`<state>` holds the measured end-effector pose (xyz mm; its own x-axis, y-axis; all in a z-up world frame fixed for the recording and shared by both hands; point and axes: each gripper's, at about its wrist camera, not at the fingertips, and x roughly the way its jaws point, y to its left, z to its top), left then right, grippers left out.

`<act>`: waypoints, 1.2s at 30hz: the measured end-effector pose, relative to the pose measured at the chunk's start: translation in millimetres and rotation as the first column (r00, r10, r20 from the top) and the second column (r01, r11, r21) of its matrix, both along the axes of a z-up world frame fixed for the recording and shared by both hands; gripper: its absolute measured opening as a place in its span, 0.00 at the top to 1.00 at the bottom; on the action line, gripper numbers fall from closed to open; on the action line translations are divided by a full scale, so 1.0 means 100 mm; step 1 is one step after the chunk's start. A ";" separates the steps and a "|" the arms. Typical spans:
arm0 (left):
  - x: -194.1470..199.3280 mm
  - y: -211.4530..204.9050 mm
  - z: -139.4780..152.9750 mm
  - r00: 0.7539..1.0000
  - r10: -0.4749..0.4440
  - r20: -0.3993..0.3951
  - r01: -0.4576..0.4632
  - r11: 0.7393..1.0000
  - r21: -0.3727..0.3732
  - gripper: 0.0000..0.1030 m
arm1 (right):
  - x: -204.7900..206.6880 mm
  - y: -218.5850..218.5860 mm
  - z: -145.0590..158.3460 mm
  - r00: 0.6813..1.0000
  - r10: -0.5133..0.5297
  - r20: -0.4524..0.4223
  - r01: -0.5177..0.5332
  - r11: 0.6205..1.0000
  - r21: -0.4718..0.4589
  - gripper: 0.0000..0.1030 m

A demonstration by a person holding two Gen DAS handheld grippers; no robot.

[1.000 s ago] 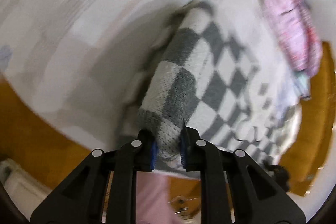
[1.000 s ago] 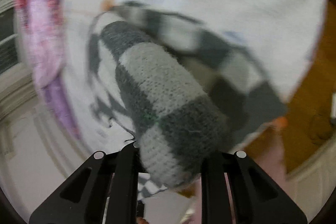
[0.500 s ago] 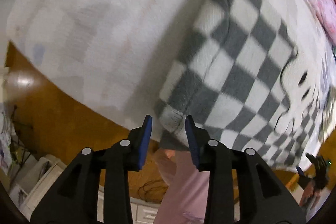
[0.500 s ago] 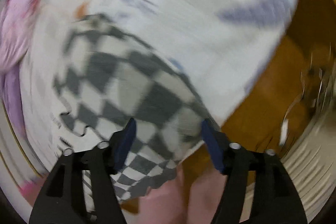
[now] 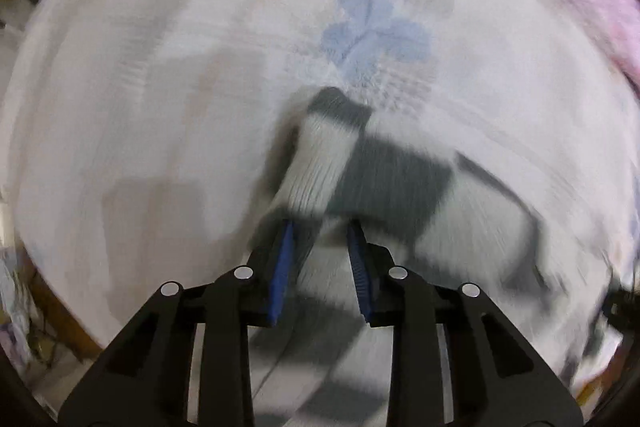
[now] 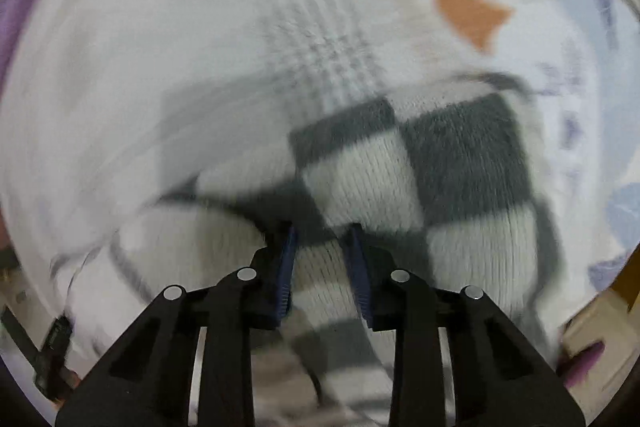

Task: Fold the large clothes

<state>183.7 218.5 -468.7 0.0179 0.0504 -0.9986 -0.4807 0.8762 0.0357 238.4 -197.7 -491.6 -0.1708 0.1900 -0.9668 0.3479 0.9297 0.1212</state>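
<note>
Both the left tongs (image 5: 320,247) and the right tongs (image 6: 323,247) were made of black plastic, each with two flat arms that had long holes cut in them, small round silver screws near the top, and bumpy blue pads (image 5: 282,267) inside the tips.

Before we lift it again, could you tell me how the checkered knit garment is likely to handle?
The checkered knit garment is probably floppy: it bunches in soft rounded folds on the bedsheet. Its thick, fuzzy knit suggests some weight and good grip rather than slipperiness. It should sag wherever unsupported.
</note>
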 end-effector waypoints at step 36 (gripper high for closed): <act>-1.35 0.01 0.11 0.975 -0.187 -0.120 0.186 0.982 -0.016 0.68 | -2.14 -0.78 0.29 0.992 -0.034 -0.124 0.024 0.996 -0.081 0.70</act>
<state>49.2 219.3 -457.3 -0.0945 0.0527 -0.9941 -0.3013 0.9503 0.0790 23.9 -275.9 -462.9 -0.2871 0.1207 -0.9503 0.3828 0.9238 0.0017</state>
